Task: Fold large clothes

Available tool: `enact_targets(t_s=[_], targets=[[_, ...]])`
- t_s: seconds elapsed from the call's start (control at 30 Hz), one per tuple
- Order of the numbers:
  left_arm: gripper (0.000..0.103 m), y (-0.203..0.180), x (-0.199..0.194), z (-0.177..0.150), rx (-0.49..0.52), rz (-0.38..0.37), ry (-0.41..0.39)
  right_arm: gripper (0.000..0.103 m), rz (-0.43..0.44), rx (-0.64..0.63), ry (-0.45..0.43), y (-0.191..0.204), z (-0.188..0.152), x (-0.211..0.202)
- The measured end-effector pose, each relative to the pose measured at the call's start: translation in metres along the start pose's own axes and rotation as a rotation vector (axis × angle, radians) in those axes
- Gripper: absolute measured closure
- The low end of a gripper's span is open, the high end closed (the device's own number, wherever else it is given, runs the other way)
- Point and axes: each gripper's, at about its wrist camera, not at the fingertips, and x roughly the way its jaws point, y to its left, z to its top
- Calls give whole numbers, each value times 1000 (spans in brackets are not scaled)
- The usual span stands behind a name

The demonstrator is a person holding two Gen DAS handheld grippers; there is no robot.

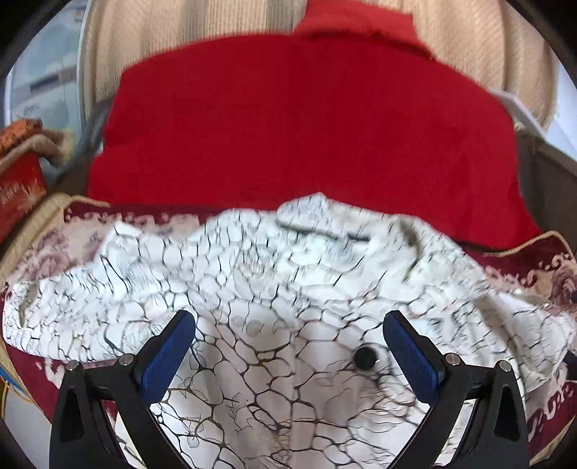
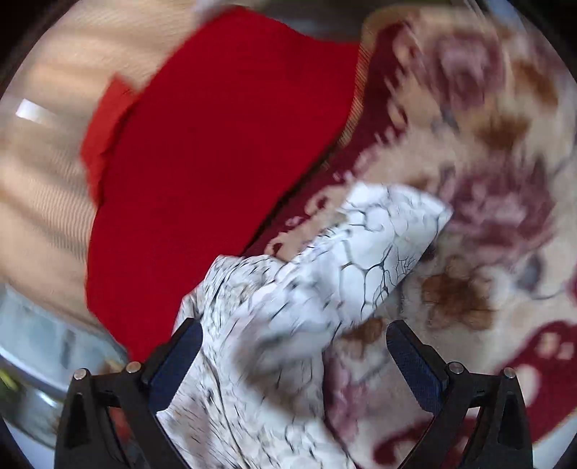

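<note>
1. White shirt with a dark crackle print lies rumpled on a floral cover in maroon and cream; what's under the cover can't be told.
2. Left tongs are spread wide, blue pads apart, nothing clamped. They hover over the shirt's front.
3. A dark round button shows between the left fingers, nearer the right-hand one. 2 pale buttons sit above and to the left of it.
4. Shirt collar is at the far side of the shirt in the left view, blurred.
5. Red cloth lies just beyond the shirt, covering the far part of the surface. A beige ribbed fabric is behind it.
6. Red box sits at the left edge of the left view.
7. Right tongs are also wide open, holding nothing.
8. In the right view a sleeve of the shirt stretches away over the floral cover, its end lying flat. The shirt fabric runs past the left-hand finger; contact can't be told because of blur.
9. Red cloth fills the upper left of the right view, beside the sleeve, not touching its end.
10. Right view is heavily blurred at the edges.
</note>
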Motion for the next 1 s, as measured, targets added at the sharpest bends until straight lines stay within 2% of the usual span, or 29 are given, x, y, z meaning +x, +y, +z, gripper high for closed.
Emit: enact_targets(t_s=[0.07,0.13,0.23,0.3,0.33,0.37,0.4,0.47,0.53,0.57,0.63,0.73,0.8,0.93,1.0], targets=[[0,4,2,1,8,25,-28,0,8,144,18,-20,15,22],[0,6,2,2,27,55,-49,0,25,243,-1,-34,25,38],[0,7,1,5,44,38,-58,0,-42,277,-19,-39,36,54],[0,6,3,7,63,48,-67,9,-82,273,-16,-37,39,65],[0,6,3,8,73,51,-71,11,-107,247,-28,-32,40,67],[0,5,3,9,84,55,-79,20,-123,214,-43,-27,43,68],[0,4,2,11,92,62,-89,40,-142,173,-54,-21,44,69],[0,6,-1,13,94,74,-106,72,-169,72,-68,-3,44,71],[0,10,-3,15,81,84,-119,75,-169,-7,-94,16,42,69],[0,13,-5,16,72,89,-124,79,-158,-58,-113,26,40,69],[0,24,-10,20,44,99,-136,80,-117,-149,-149,46,34,67],[0,42,-16,23,-5,129,-144,80,-15,-322,-175,94,9,65],[0,60,-19,26,-57,144,-145,80,84,-437,-163,128,-18,67],[0,94,-23,29,-131,173,-150,79,219,-645,-38,181,-79,90],[0,106,-23,29,-154,183,-143,76,262,-711,109,195,-114,116]])
